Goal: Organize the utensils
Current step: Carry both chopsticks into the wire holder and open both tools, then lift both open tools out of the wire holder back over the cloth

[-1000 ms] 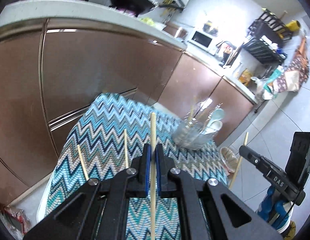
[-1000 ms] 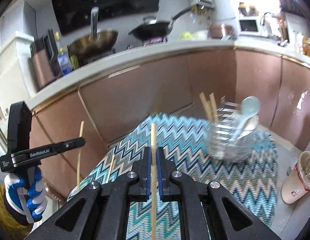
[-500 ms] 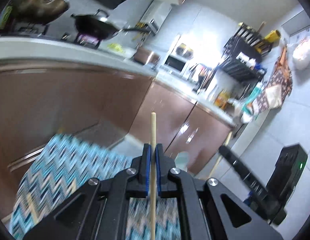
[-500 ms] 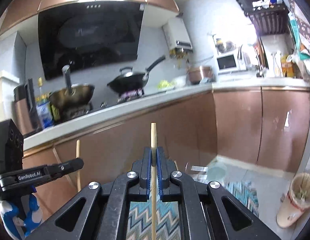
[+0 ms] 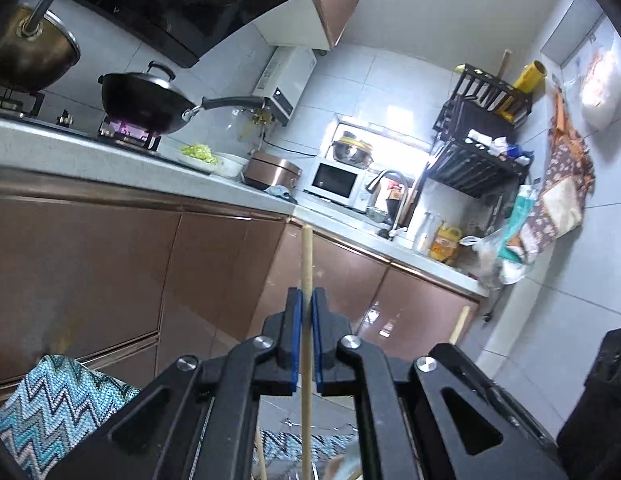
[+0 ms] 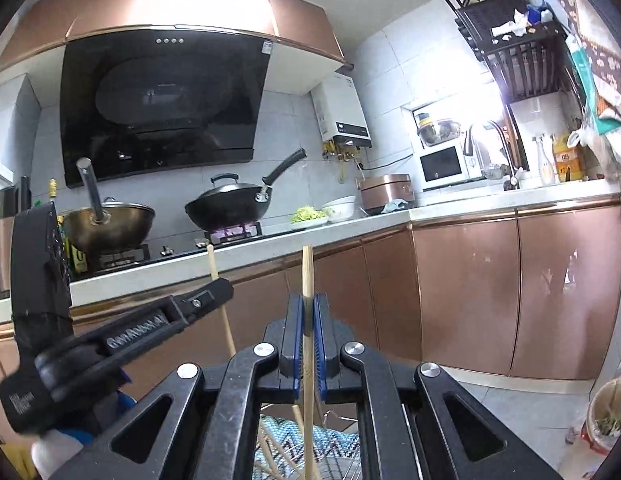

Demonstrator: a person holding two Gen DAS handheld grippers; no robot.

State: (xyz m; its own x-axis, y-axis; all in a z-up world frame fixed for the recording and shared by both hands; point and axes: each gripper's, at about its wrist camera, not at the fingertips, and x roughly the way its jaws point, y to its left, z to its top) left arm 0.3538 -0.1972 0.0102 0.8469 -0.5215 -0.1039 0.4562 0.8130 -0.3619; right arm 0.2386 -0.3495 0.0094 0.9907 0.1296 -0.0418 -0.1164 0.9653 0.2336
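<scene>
The left hand-held gripper is clamped on one chopstick, and the right hand-held gripper is clamped on another chopstick. Each stick stands upright between the blue pads, raised above the zigzag cloth. At the bottom of the right view, a wire holder with more sticks lies just below. The step looks like dropping them in: keep each stick vertical, center its lower tip over the holder's opening, lower slowly, one side at a time, and release only once the tip is inside.

Both chopsticks' lower ends run out of frame; the holder beneath is mostly hidden
</scene>
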